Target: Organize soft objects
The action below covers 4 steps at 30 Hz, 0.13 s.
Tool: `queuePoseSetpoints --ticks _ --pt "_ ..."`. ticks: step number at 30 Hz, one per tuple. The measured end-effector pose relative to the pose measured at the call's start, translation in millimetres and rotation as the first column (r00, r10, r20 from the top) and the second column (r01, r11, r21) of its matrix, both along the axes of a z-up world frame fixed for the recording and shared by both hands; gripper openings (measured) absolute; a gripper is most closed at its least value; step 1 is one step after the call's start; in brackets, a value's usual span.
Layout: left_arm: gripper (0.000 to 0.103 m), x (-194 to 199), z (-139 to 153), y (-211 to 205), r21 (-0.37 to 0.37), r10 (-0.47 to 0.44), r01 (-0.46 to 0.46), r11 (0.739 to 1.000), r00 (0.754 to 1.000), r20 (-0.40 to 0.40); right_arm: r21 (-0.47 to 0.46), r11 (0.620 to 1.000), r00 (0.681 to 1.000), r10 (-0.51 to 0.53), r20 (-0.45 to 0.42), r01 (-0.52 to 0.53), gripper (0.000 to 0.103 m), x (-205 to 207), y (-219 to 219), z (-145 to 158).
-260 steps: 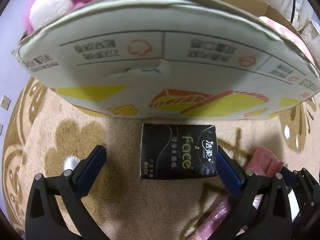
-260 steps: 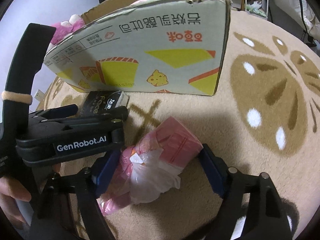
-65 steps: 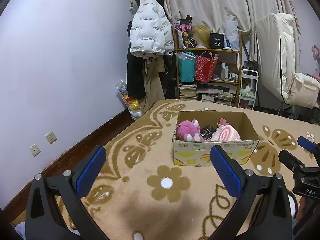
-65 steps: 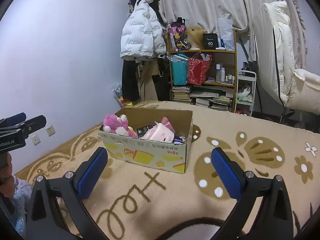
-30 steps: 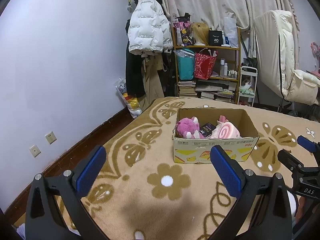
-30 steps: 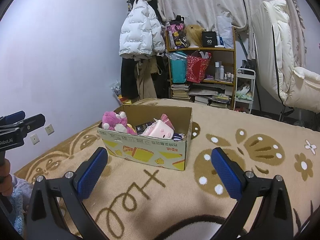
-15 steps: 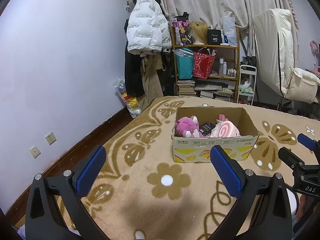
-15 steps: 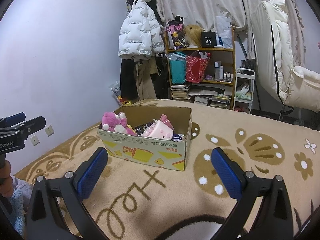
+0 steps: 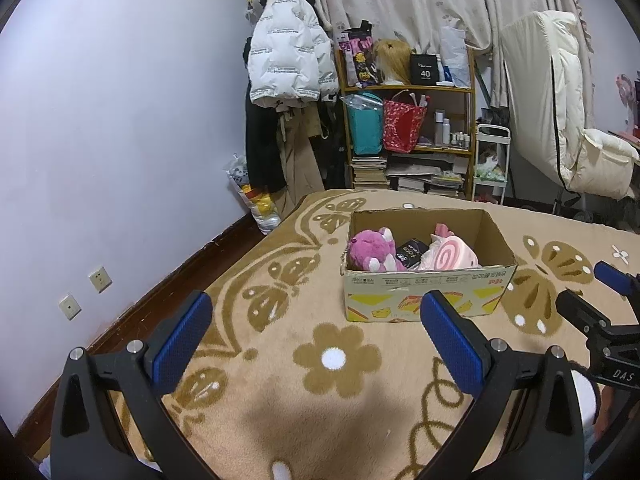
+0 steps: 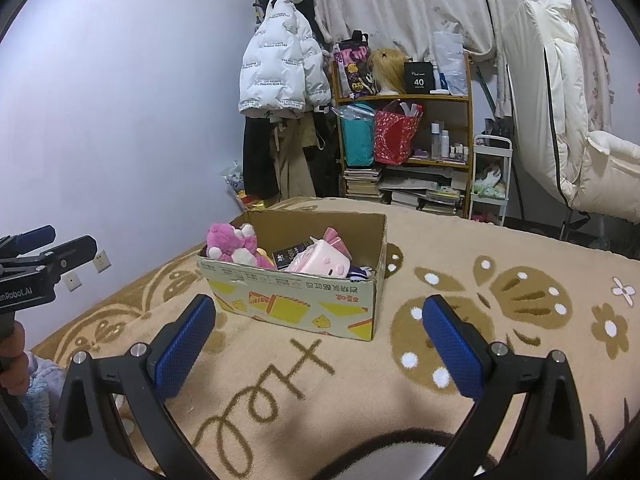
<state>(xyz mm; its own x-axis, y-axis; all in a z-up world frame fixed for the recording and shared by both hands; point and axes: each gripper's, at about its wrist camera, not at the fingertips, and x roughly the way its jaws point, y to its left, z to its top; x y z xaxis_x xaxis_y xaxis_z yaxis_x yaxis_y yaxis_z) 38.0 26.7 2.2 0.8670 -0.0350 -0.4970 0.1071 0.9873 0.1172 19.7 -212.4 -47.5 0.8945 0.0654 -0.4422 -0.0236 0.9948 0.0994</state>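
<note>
A cardboard box [image 9: 424, 294] stands on the beige patterned rug, also in the right wrist view [image 10: 296, 304]. Inside lie a pink plush toy [image 9: 370, 250] [image 10: 232, 246], a black tissue pack [image 9: 412, 252] [image 10: 290, 258] and a pink roll-shaped cushion [image 9: 454, 256] [image 10: 320, 262]. My left gripper [image 9: 316, 340] is open and empty, held back from the box above the rug. My right gripper [image 10: 316, 340] is open and empty, also back from the box. Each gripper shows at the edge of the other's view.
A wooden shelf [image 9: 408, 136] with bags, books and bottles stands behind the box, next to hanging coats [image 9: 288, 64]. A white padded chair [image 9: 580, 148] is at the right. A small white cart [image 9: 490, 164] stands beside the shelf. Wall sockets [image 9: 84, 292] are at the left.
Since 8.7 s ago both grippers rose away from the rug, and the tissue pack and pink bag then between their fingers are gone. In the last second the views barely shift.
</note>
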Motion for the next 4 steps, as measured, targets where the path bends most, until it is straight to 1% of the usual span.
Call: queuePoseSetpoints --ticks 4 --pt "0.103 1.9 -3.3 1.9 0.01 -0.011 0.011 1.0 1.0 -0.006 -0.002 1.0 1.0 -0.001 0.002 0.001 0.103 -0.4 0.2 0.1"
